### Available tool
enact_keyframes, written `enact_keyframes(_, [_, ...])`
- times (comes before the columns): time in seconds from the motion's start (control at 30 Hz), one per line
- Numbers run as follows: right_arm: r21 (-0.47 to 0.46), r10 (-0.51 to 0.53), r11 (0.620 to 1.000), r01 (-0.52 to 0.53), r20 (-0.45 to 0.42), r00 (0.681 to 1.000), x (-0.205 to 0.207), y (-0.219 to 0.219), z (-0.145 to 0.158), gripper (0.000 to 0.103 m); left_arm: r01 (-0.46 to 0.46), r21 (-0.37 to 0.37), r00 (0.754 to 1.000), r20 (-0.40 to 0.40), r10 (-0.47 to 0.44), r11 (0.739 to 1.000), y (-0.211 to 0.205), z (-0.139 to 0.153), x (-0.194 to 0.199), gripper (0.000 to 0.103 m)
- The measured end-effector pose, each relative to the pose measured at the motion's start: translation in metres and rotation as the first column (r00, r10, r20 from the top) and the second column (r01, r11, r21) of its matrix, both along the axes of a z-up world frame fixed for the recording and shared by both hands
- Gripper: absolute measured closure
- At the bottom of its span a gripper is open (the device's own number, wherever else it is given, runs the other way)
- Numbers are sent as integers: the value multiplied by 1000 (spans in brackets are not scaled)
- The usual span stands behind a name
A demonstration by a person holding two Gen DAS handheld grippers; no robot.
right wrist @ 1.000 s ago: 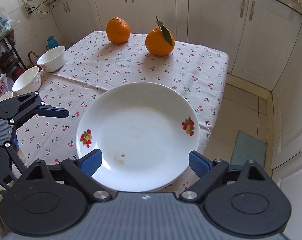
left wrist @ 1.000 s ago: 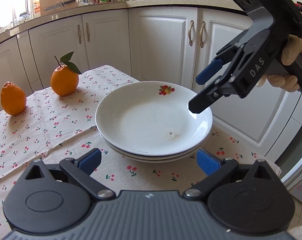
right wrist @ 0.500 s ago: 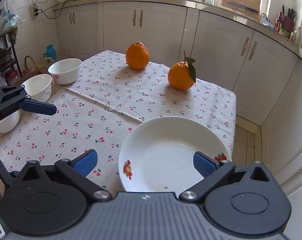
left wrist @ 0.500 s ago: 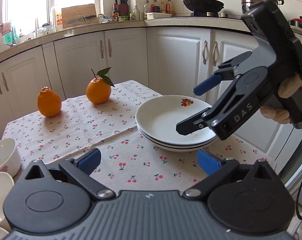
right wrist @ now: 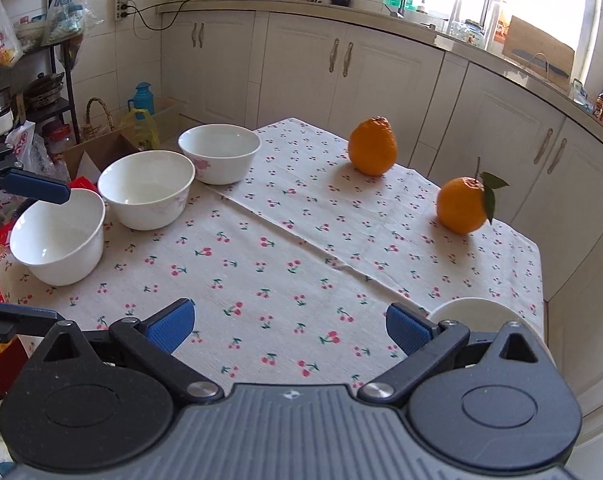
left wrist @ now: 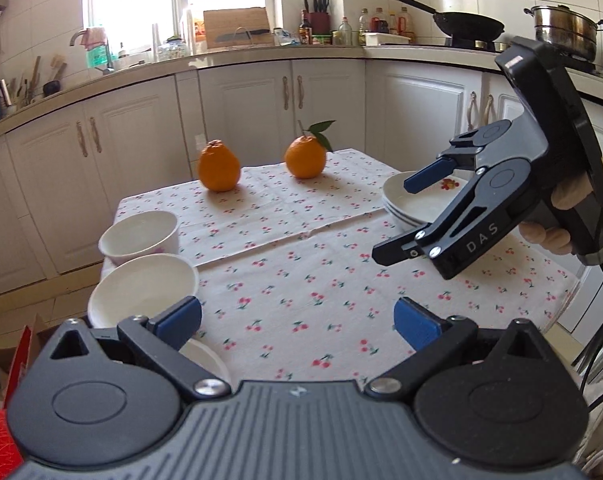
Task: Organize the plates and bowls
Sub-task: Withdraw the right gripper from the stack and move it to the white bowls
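The left gripper [left wrist: 297, 318] hangs above the cherry-print cloth [right wrist: 285, 264] on the desk, its jaws spread wide with nothing between them; the right gripper [right wrist: 287, 326] has just been opening its jaws and they stand fully apart, holding nothing, only cloth showing between the blue pads. In the left wrist view the right gripper sits at the right, gripped by a gloved hand [left wrist: 569, 220], and it hides part of the stack of plates [left wrist: 405, 204] at the far right of the desk. 3 white bowls [right wrist: 147, 190] stand in a row along the left edge, near to far, close together; whether they touch is unclear. 2 oranges [right wrist: 373, 152] rest at the far side, well apart from bowls and plates; the right one [right wrist: 461, 206] carries a leaf.
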State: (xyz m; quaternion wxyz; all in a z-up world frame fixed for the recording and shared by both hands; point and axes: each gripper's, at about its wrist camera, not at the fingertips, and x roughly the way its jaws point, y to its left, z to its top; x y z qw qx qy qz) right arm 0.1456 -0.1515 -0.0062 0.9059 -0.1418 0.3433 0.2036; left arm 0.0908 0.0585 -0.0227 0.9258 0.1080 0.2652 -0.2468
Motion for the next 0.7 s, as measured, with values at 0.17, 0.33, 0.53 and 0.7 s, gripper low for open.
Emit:
enact_keyframes(0.17, [43, 45, 998, -46, 7, 999, 2, 35, 3, 0, -83, 44, 997, -4, 83, 996, 42, -7, -8, 1])
enact_keyframes(0.33, [76, 104, 992, -104, 6, 995, 2, 68, 5, 0, -122, 72, 992, -17, 124, 990, 71, -20, -15, 1])
enact_keyframes(0.53, [109, 194, 976, -190, -24, 981, 3, 104, 0, 1, -138, 70, 989, -49, 141, 988, 87, -40, -8, 1])
enact_keyframes(0.7, [151, 251, 959, -239, -67, 966, 10, 124, -8, 4, -126, 63, 990, -63, 130, 990, 92, -49, -1, 1])
